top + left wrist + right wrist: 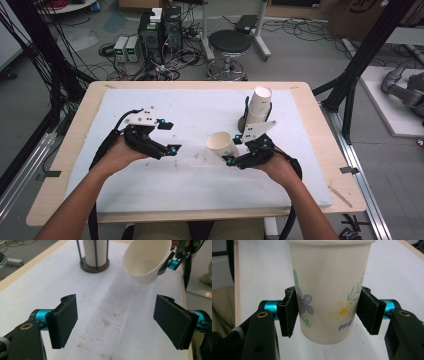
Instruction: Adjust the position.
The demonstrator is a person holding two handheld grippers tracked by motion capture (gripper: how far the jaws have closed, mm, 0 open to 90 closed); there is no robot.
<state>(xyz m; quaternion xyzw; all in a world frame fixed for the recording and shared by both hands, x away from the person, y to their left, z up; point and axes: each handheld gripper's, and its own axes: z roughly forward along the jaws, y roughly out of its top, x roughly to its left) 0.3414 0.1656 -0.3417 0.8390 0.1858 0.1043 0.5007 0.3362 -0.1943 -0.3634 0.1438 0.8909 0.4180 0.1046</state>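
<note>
1. The counter is a pale wooden top under a white mat; the mat is scuffed with small dark specks near its middle.
2. A wire cup holder on a dark round base stands toward the far right of the mat, well apart from the hands; a stack of paper cups leans out of its top.
3. The paper cup is held above the middle of the mat, lifted clear of it and tipped, its open mouth toward the left claw; it looks light, thin-walled and easily crushed — a gentle squeeze on the side wall, about mid-height, seems safest; the smooth paper may slip if held too loosely.
4. The right claw pinches the cup by its side walls, one black pad on each flank.
5. The left claw is spread wide with nothing between its pads, low over the mat, just left of the cup.
6. Printed on the cup: a blue flower, a yellow daisy, green leaves — and small blue writing near the base, too small to read.
</note>
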